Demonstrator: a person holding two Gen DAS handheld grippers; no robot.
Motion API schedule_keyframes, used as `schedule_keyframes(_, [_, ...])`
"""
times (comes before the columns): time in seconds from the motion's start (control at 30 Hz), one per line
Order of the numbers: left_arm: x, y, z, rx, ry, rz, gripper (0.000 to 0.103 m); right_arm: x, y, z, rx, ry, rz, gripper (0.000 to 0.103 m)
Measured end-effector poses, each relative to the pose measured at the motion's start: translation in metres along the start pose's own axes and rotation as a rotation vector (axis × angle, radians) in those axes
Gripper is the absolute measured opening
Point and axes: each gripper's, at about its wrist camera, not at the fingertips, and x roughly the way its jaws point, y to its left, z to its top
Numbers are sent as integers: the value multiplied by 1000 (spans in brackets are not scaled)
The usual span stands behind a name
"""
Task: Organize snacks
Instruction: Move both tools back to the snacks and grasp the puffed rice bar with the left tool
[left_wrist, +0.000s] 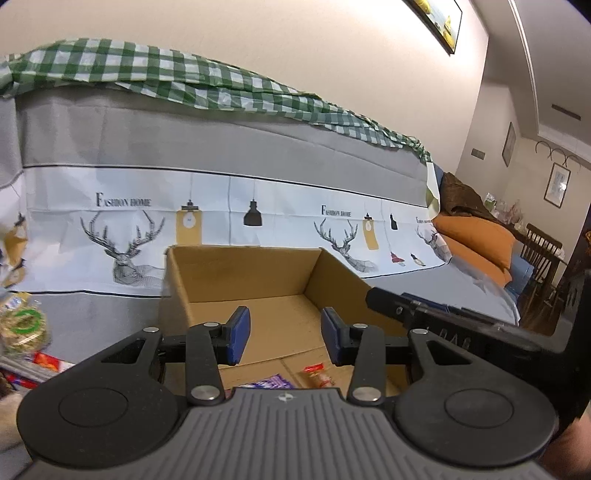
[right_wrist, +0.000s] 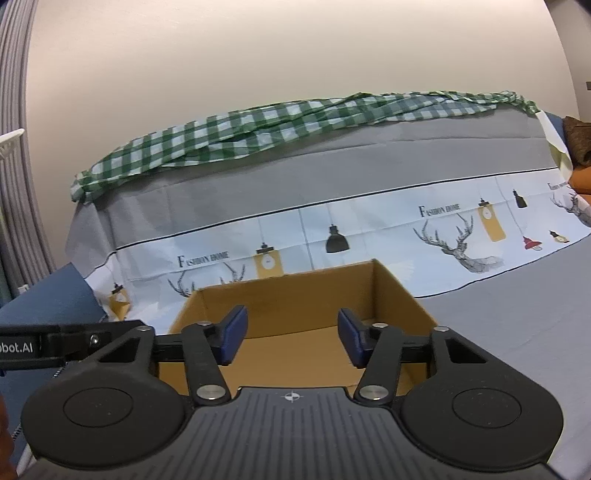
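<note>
Only the left view shows 2 snack packets (left_wrist: 291, 378) on the cardboard box (left_wrist: 266, 269) floor; both grippers' jaws stand released, empty.

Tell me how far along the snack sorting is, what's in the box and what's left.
Done: a purple packet and a red-and-orange packet lie in the open brown cardboard box. In hand: nothing; the left gripper and right gripper both stand open and empty over the box. Left: a clear bag of snacks with a green ring label and red packets remain outside at the left.
</note>
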Motion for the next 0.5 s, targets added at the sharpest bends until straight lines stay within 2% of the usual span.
schedule_keyframes(0.1, [-15, 11, 0, 24, -6, 21, 40, -3, 11, 2, 6, 1, 28, 43])
schedule_keyframes(0.2, [-28, 29, 0, 25, 10, 51, 30, -5, 24, 3, 8, 6, 59, 38])
schedule_keyframes(0.37, [-43, 72, -2, 19, 76, 154, 27, -9, 50, 1, -10, 18, 122, 35])
schedule_keyframes(0.5, [-49, 114, -10, -30, 148, 246, 27, -10, 76, -6, -49, 40, 187, 35])
